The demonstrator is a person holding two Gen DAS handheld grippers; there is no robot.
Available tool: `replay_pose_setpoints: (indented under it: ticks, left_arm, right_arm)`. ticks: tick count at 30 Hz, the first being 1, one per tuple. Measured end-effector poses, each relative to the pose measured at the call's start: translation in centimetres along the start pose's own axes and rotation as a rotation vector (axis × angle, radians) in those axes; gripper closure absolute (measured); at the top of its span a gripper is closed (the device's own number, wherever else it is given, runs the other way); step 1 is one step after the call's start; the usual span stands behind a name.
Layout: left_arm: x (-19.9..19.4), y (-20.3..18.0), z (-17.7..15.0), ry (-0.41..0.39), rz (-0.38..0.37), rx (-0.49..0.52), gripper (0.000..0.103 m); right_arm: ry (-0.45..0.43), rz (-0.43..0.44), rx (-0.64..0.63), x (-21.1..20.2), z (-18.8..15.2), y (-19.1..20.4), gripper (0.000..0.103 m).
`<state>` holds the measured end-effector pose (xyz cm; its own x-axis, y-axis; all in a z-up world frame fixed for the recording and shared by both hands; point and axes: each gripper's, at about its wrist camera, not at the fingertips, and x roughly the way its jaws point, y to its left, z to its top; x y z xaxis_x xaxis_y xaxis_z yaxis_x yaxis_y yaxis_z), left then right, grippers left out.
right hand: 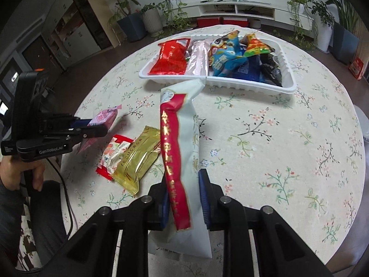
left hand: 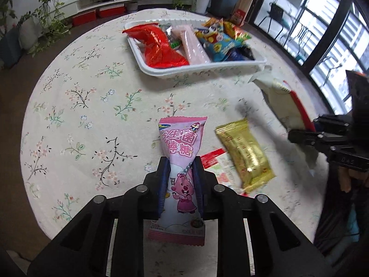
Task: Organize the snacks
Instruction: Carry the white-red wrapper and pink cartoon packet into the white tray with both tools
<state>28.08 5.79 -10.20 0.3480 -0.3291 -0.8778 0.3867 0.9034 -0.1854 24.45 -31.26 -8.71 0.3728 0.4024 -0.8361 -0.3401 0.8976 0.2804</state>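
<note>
A round table with a floral cloth [left hand: 76,106] fills both views. At upper centre sits the white two-compartment tray [right hand: 289,85] — red and pink packets in one half, blue and orange ones in the other. The right gripper [right hand: 183,190] is clamped on a long white-and-red snack packet [right hand: 182,143], lifted off the cloth. The left gripper [left hand: 180,176] pinches a pink lollipop packet [left hand: 182,152] at lower centre. Beside it lie a gold packet [left hand: 246,154] and, partly under that, a red-edged packet [right hand: 115,152].

We note soft daylight from the windows [left hand: 322,34], foil glare on the gold packet [left hand: 246,154], motion blur, and heavy fisheye edge bending.
</note>
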Motion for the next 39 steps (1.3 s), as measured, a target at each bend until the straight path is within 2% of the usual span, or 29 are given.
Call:
replay_pose_setpoints:
  ticks: [9, 16, 22, 27, 32, 39]
  left_arm:
    - [-3.4, 0.0, 3.5, -0.127, -0.17, -0.104, 0.084]
    - [-4.2, -0.3, 9.3, -0.187, -0.204, -0.117, 0.084]
    - [-4.1, 0.9, 15.3, -0.217, -0.209, -0.168, 0.084]
    - [-2.1, 1.6, 19.5, -0.192, -0.19, -0.204, 0.084]
    - [1.0, 2.1, 22.1, -0.168, -0.179, -0.248, 0.084]
    - [5.8, 2.0, 23.8, -0.124, -0.154, -0.275, 0.083]
  right_arm:
    - [-0.061, 0.011, 0.122, -2.5, 1.3, -3.7, 0.079]
    - [-0.112, 0.022, 0.146, -4.8, 4.9, -5.2, 0.079]
    - [-0.135, 0.05, 0.141, -5.7, 10.4, -5.7, 0.078]
    - [-0.102, 0.053, 0.131, -4.2, 15.5, -5.5, 0.078]
    - [-0.035, 0.06, 0.14, -1.0, 19.8, -5.4, 0.079]
    - [0.109, 0.035, 0.22, 4.9, 22.9, -7.1, 0.078]
